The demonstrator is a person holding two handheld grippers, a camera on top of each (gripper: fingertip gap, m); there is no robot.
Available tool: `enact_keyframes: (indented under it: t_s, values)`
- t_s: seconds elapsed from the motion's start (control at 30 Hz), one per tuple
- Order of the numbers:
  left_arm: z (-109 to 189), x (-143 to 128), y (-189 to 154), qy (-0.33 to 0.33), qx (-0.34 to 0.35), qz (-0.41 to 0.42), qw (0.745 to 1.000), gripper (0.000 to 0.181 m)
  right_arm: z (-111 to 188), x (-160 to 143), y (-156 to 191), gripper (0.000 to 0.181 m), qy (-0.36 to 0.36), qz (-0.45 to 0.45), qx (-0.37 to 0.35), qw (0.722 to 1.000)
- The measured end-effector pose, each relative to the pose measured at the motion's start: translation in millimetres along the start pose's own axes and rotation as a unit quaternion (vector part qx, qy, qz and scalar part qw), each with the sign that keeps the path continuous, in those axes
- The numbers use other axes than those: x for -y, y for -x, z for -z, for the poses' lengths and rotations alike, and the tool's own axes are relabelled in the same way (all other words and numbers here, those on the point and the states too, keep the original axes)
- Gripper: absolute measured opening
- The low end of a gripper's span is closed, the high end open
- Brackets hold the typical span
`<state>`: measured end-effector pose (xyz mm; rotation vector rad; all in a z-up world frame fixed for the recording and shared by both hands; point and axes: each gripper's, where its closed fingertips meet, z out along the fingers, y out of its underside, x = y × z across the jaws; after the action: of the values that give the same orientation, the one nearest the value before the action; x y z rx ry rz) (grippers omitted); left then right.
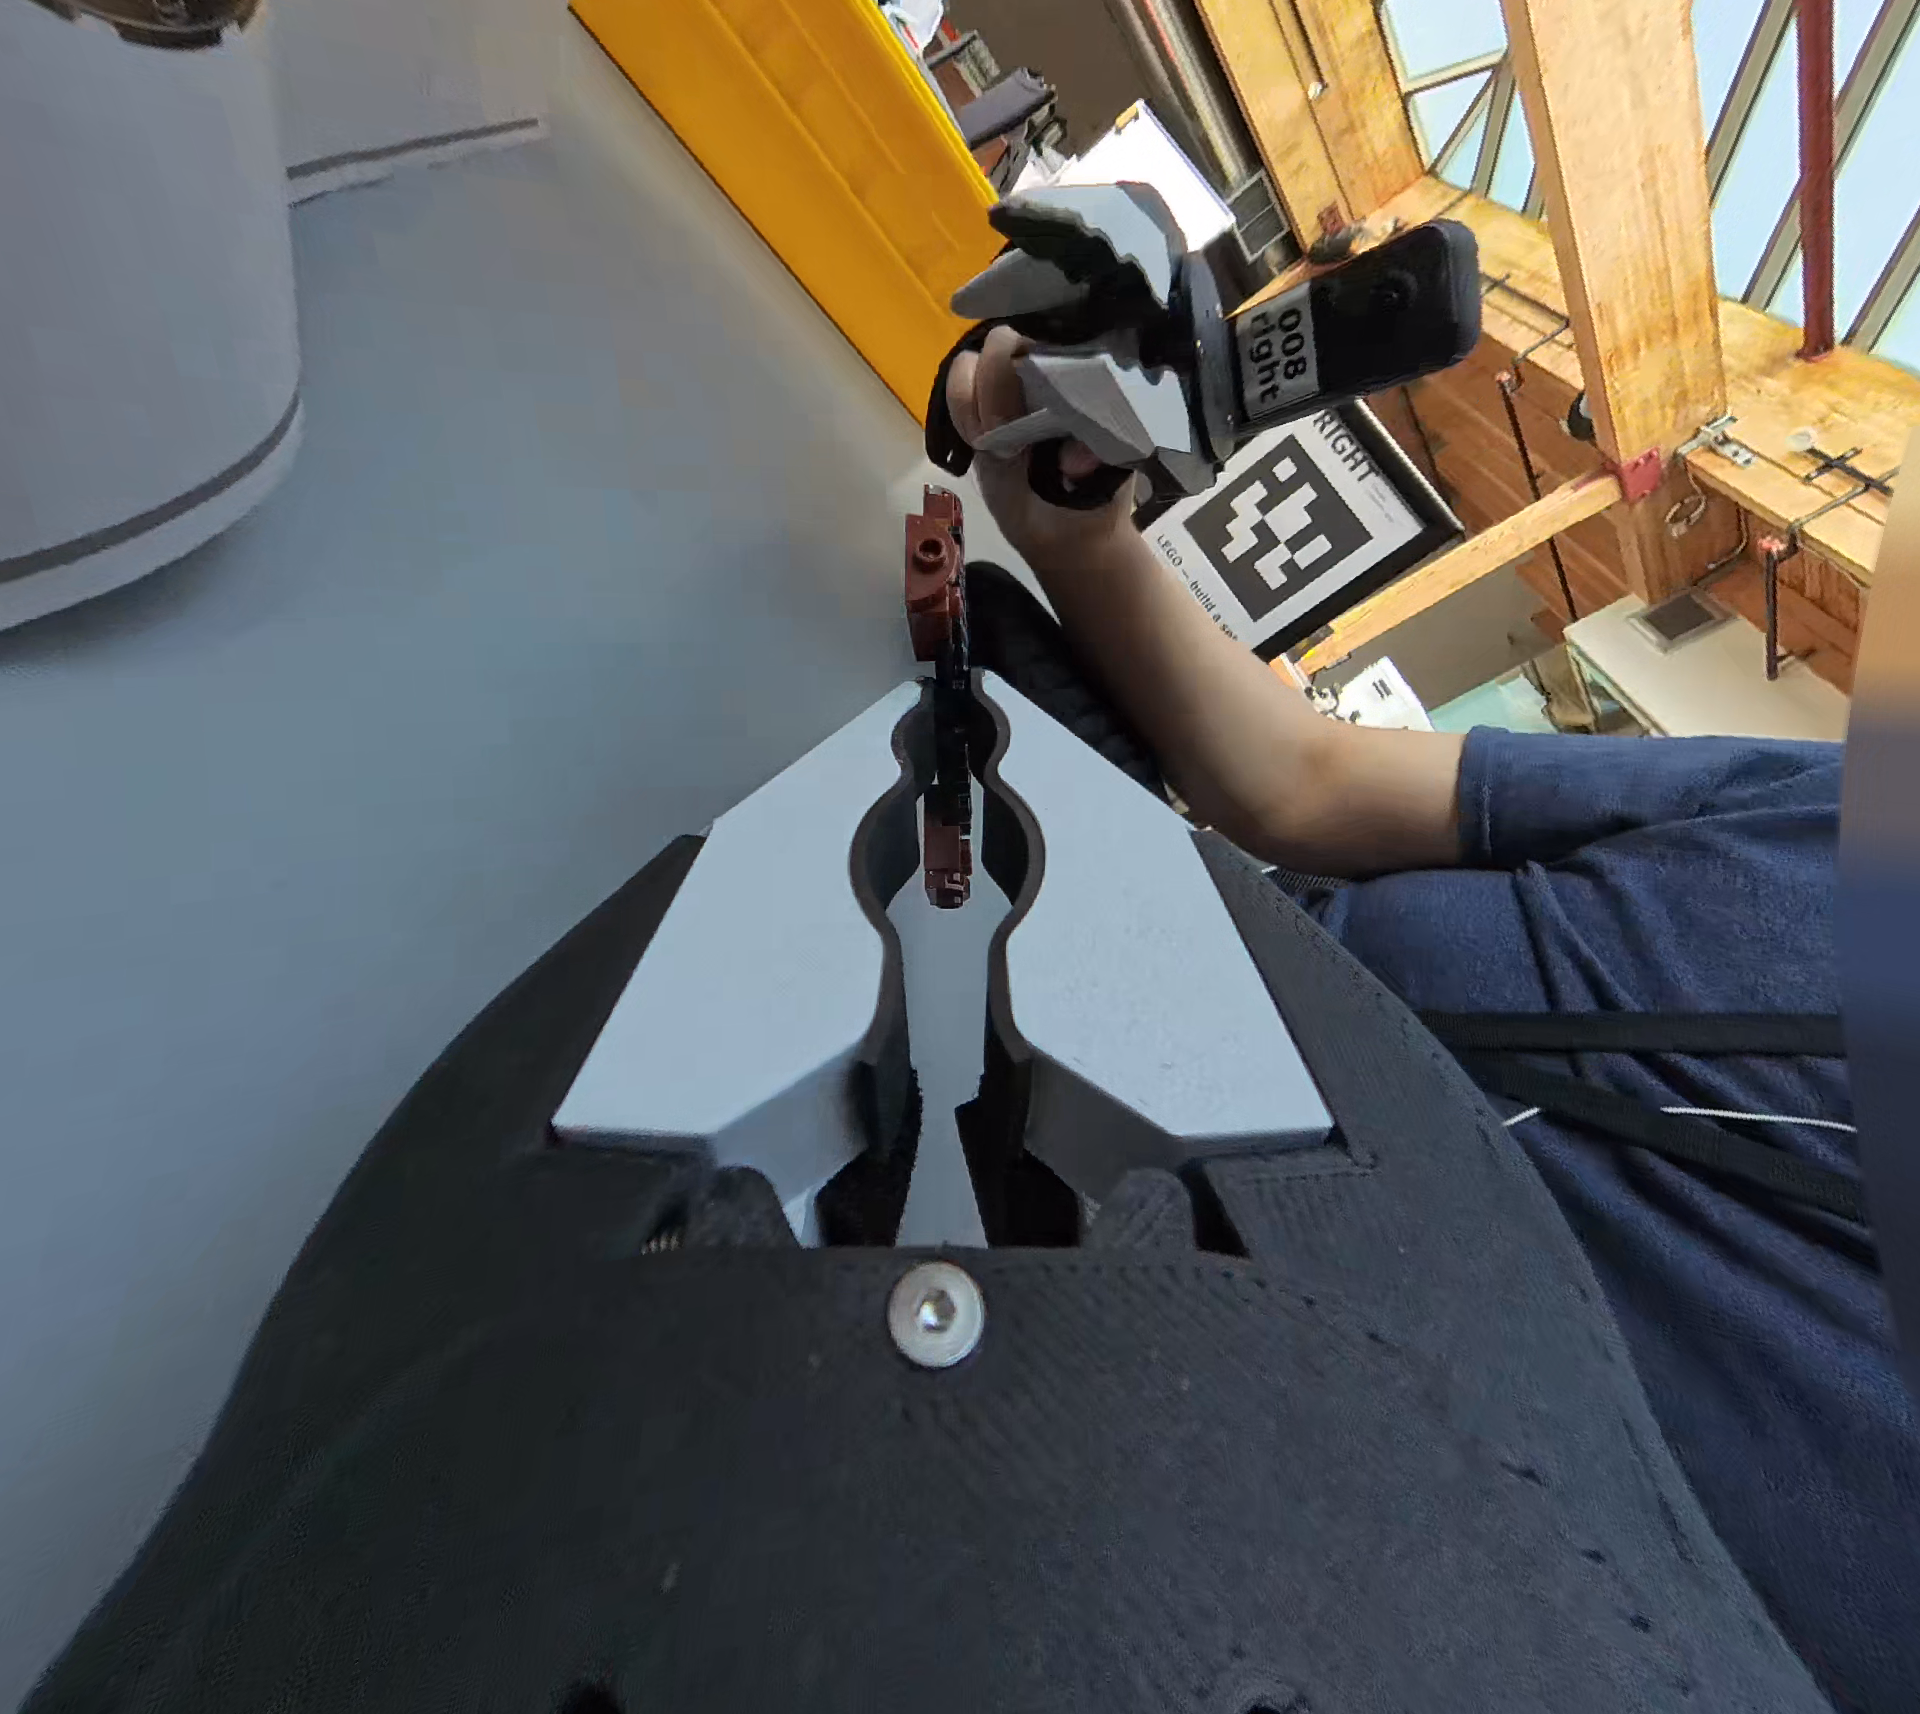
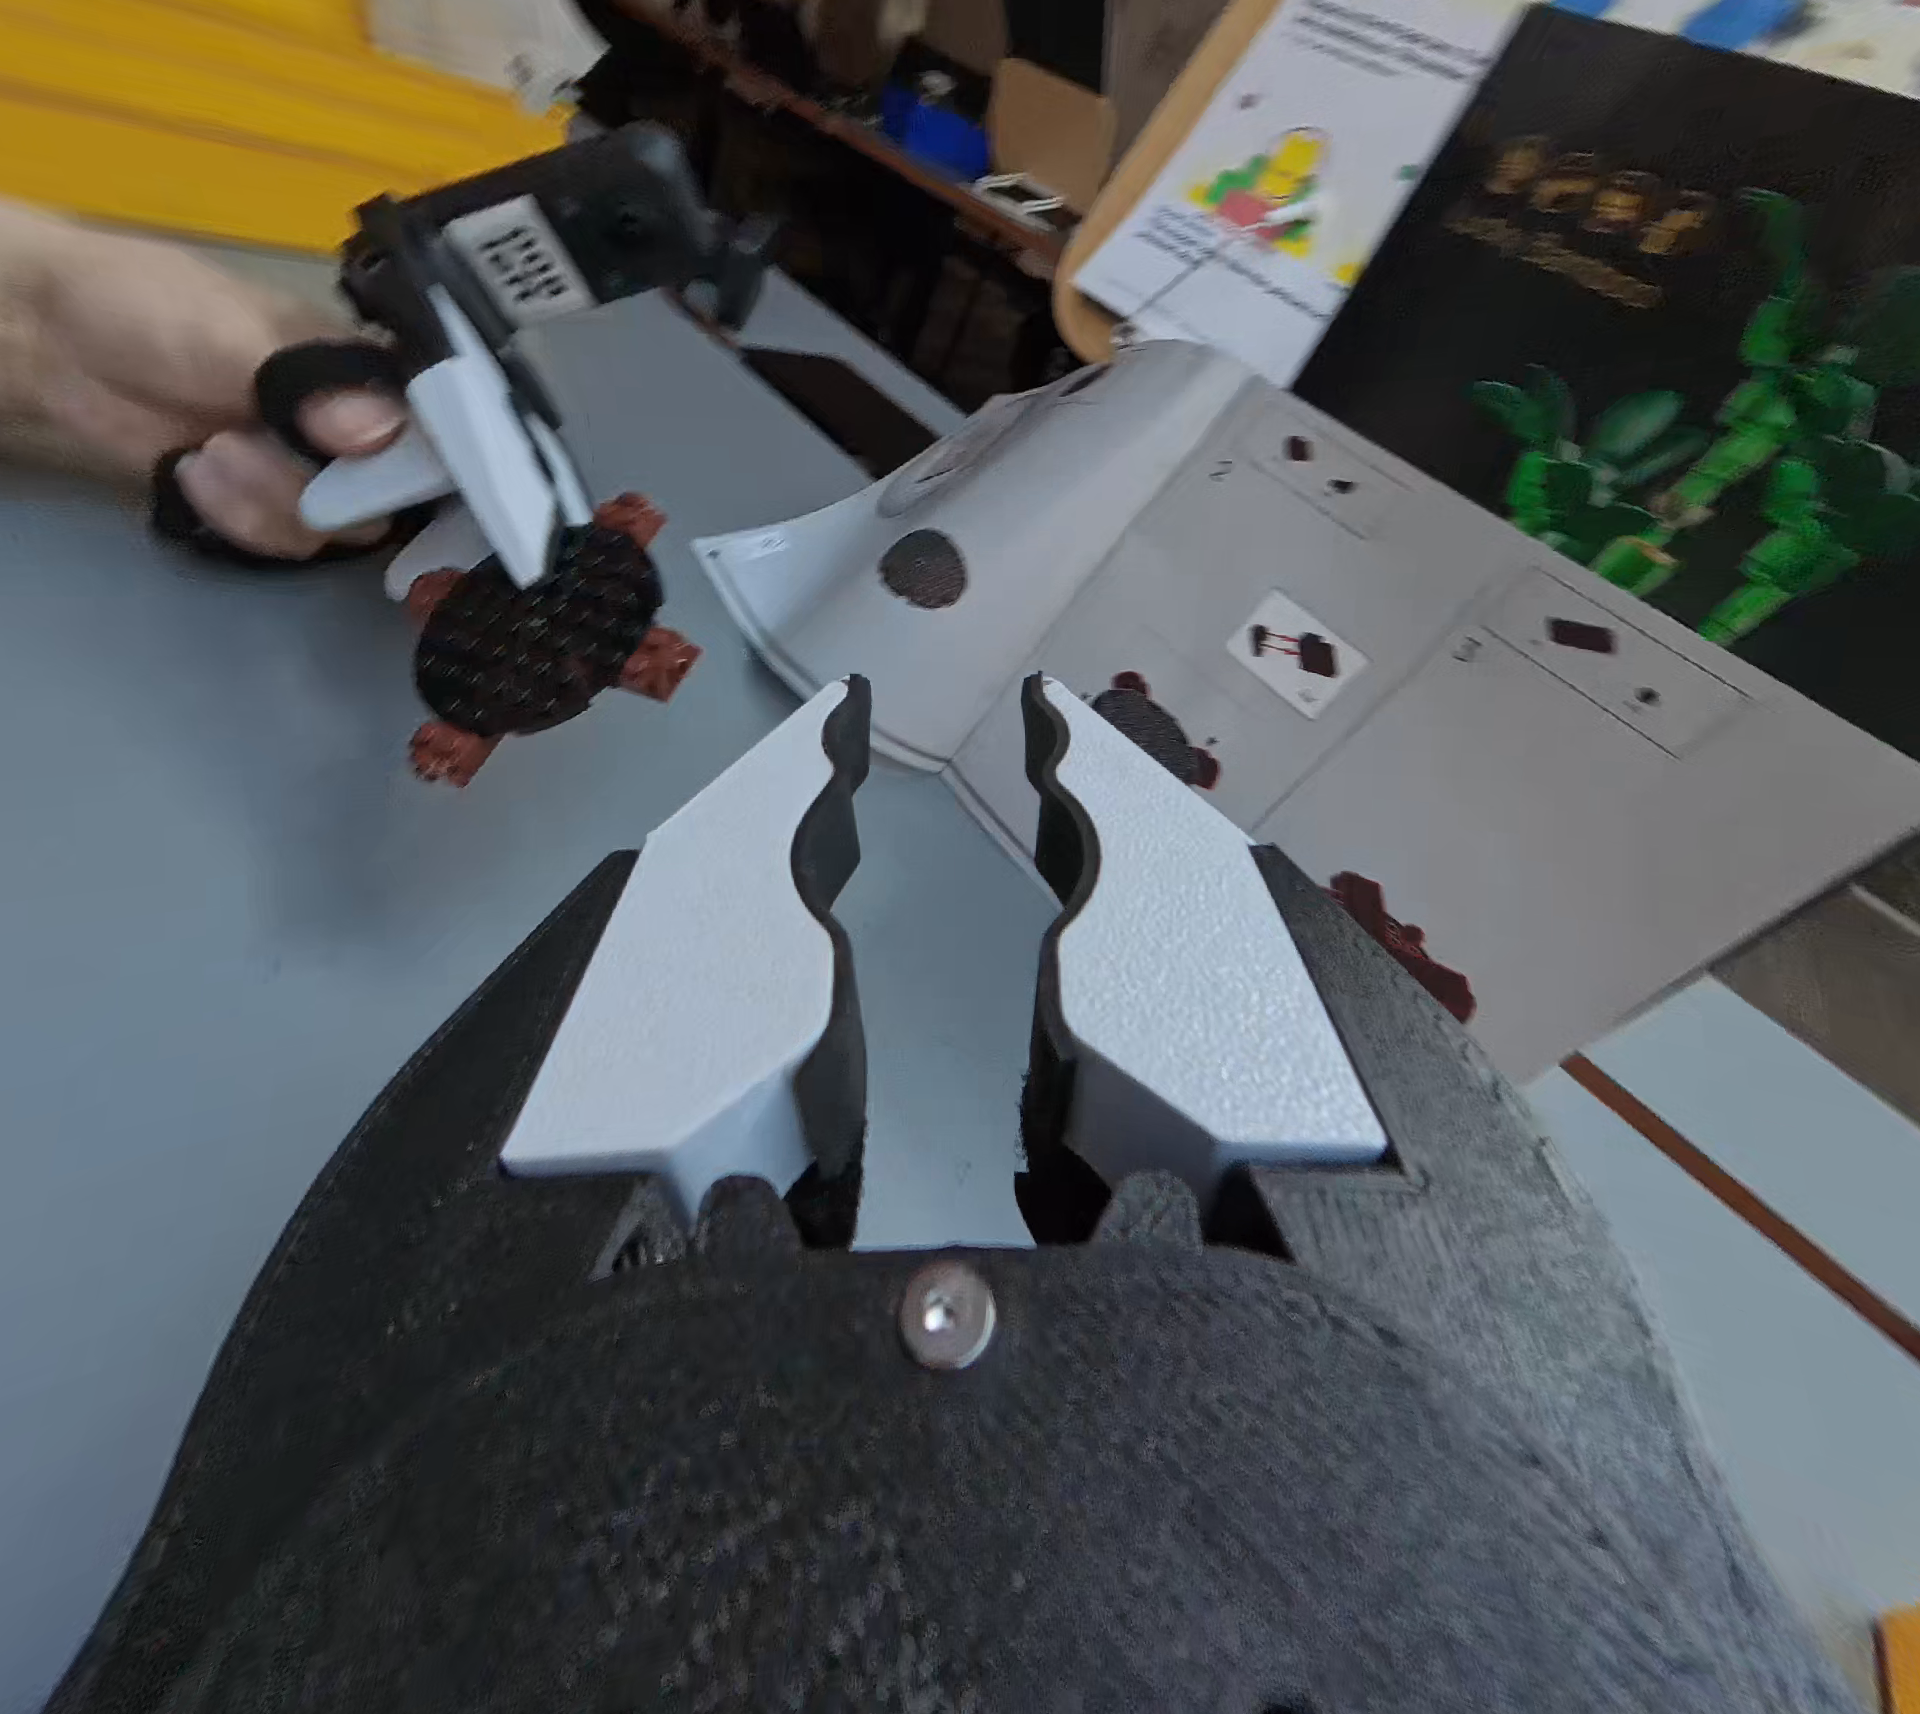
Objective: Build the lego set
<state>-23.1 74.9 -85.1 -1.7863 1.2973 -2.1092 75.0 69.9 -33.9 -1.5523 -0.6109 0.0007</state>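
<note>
Two grippers are seen above a grey table [image 2: 208,885]. The left gripper [image 1: 948,729] is closed on a lego assembly [image 1: 940,615], a round black studded plate with reddish-brown pieces projecting from its rim. In the left wrist view the plate is seen edge-on, pinched between the two grey fingers [image 1: 790,916], with a brown end sticking out past the fingertips and another brown piece lying lower in the gap. In the right wrist view the same assembly [image 2: 540,636] is seen face-on, held clear of the table surface by the left gripper [image 2: 530,542], whose handle is gripped by a person's hand [image 2: 260,459].

The right gripper [image 2: 943,698] is held with its fingers [image 2: 707,968] spread apart and nothing between them. In the left wrist view the right gripper [image 1: 987,345] is seen farther off, just beyond the assembly and apart from it, carried by a hand [image 1: 997,438] with a bare forearm and a blue sleeve.

An open instruction booklet [image 2: 1299,625] is lying on the table ahead of the right gripper. More dark brown lego pieces [image 2: 1403,937] are seen just beside that gripper's right finger. A yellow tray [image 1: 790,95] is seen at the table's far edge.
</note>
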Motion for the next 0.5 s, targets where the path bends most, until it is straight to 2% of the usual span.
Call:
enact_keyframes:
  t_s: [0.1,0.17,0.27,0.37,0.5]
  values:
    - [9.4,16.2,-11.6,-0.058,-0.003,-0.025,0.998,0.001,16.7,26.0,-48.2,0.031,-0.097,-0.136,-0.124,0.978]
    - [15.4,24.2,-17.9,-0.091,0.012,-0.06,0.994,0.001,23.5,39.9,-58.0,0.034,-0.152,-0.149,-0.157,0.964]
    - [20.2,33.8,-30.8,-0.139,0.013,-0.105,0.985,0.001,11.3,39.3,-61.6,0.041,-0.123,-0.063,-0.185,0.973]
    - [21.4,38.6,-32.4,-0.161,0.028,-0.139,0.977,0.002,-4.1,40.8,-75.3,0.042,-0.099,0.035,-0.22,0.97]
    - [21.4,50.5,-36.7,-0.219,0.03,-0.158,0.963,0.001,-15.0,37.8,-95.4,0.042,-0.092,0.049,-0.25,0.963]
